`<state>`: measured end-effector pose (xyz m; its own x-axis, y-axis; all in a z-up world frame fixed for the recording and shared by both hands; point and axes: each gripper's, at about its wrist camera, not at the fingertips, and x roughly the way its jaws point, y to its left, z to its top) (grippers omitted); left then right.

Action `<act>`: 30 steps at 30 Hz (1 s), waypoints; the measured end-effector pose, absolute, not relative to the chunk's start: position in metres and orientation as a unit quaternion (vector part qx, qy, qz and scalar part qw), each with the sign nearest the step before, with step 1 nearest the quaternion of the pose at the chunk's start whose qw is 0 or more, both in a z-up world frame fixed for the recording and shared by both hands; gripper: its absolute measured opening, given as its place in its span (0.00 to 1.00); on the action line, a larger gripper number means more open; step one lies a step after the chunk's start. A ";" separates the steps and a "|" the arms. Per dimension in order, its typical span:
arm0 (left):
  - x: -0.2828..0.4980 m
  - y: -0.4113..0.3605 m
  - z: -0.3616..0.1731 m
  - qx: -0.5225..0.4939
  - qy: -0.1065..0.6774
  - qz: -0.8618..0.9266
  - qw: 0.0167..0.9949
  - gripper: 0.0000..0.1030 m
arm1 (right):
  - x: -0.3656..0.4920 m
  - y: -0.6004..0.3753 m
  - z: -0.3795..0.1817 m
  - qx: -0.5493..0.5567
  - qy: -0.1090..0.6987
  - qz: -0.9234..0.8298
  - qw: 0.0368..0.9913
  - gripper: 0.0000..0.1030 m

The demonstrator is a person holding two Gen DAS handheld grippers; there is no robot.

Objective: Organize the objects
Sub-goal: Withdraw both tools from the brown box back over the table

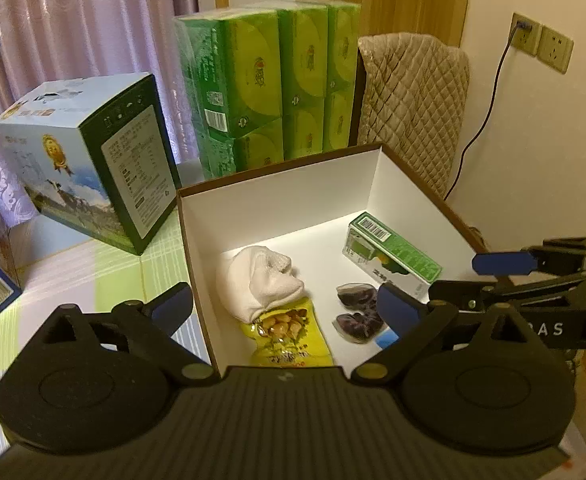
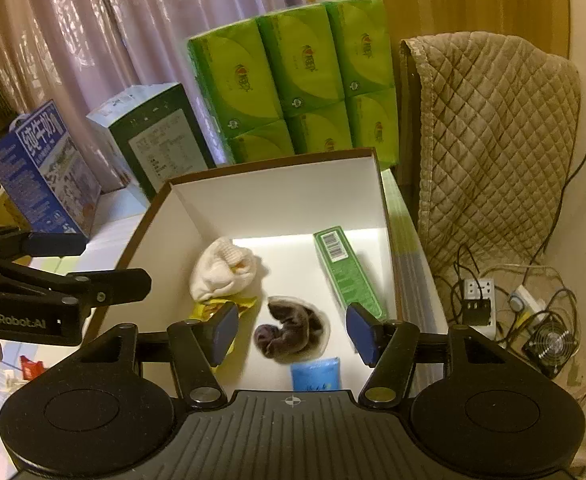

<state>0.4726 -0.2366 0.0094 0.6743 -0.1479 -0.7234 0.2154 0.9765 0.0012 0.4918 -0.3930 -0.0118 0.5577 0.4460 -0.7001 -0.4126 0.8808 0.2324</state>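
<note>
Five items lie in the white-lined box (image 1: 277, 200) in the left wrist view: a rolled white sock (image 1: 259, 282) resting on the top of a yellow snack bag (image 1: 289, 338), two dark plastic-wrapped pieces (image 1: 357, 310), a green carton (image 1: 393, 254) toward the far right, and a blue packet at the near edge. The left gripper (image 1: 285, 312) hangs above the box's near left wall, fingers spread wide, holding nothing.

From the right wrist view, the right gripper (image 2: 293, 330) also stands open and empty, over the dark pieces (image 2: 293, 330). The blue packet (image 2: 316, 374) lies just below them. The sock (image 2: 223, 270) looks soft and light, best pinched across its bulk; the snack bag (image 2: 217, 308) is likely crinkly and slippery; the carton (image 2: 347, 272) looks stiff, suited to a grasp across its narrow sides.
</note>
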 end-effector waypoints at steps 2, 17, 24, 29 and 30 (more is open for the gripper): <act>0.465 -0.235 0.014 0.040 0.389 -0.098 0.915 0.96 | 0.486 -0.395 -0.009 0.025 0.402 0.243 0.883 0.56; 0.401 -0.228 0.037 0.018 0.369 -0.095 0.924 0.99 | 0.430 -0.408 0.012 0.055 0.395 0.243 0.884 0.58; 0.373 -0.219 0.044 0.004 0.363 -0.092 0.927 0.99 | 0.405 -0.407 0.018 0.058 0.394 0.245 0.884 0.59; 0.352 -0.207 0.045 -0.012 0.363 -0.091 0.927 0.99 | 0.386 -0.403 0.020 0.058 0.396 0.250 0.882 0.59; 0.349 -0.205 0.045 -0.015 0.365 -0.090 0.927 0.99 | 0.382 -0.402 0.020 0.057 0.397 0.251 0.881 0.59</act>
